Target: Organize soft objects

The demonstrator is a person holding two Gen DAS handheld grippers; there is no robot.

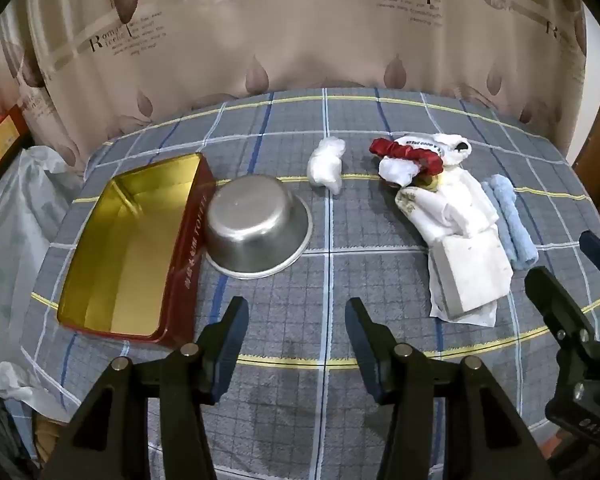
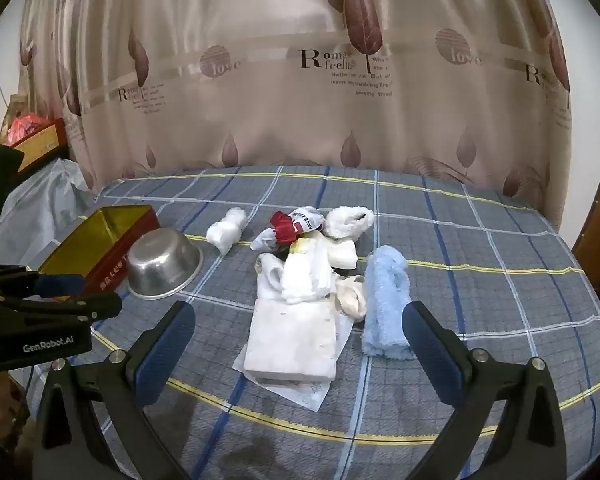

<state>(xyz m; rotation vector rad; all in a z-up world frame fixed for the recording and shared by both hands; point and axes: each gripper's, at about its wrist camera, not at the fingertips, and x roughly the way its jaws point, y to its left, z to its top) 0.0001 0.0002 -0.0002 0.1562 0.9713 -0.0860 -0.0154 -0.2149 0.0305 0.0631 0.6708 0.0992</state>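
Observation:
A heap of soft things lies on the checked cloth: a white foam block (image 1: 476, 272) (image 2: 292, 340), white cloths (image 1: 448, 204) (image 2: 304, 276), a red scrunchie (image 1: 408, 154) (image 2: 284, 227), a rolled light-blue towel (image 1: 508, 220) (image 2: 386, 300) and a separate white roll (image 1: 326, 164) (image 2: 226, 230). An open red tin with a gold inside (image 1: 132, 248) (image 2: 100, 240) stands left. My left gripper (image 1: 296, 344) is open and empty over bare cloth near the front. My right gripper (image 2: 300, 348) is open and empty, just short of the foam block.
An upturned steel bowl (image 1: 256, 228) (image 2: 164, 264) sits beside the tin. A beige curtain (image 2: 300, 80) hangs behind the table. A plastic bag (image 1: 16, 208) lies off the table's left edge. The right gripper's body shows in the left wrist view (image 1: 572, 320).

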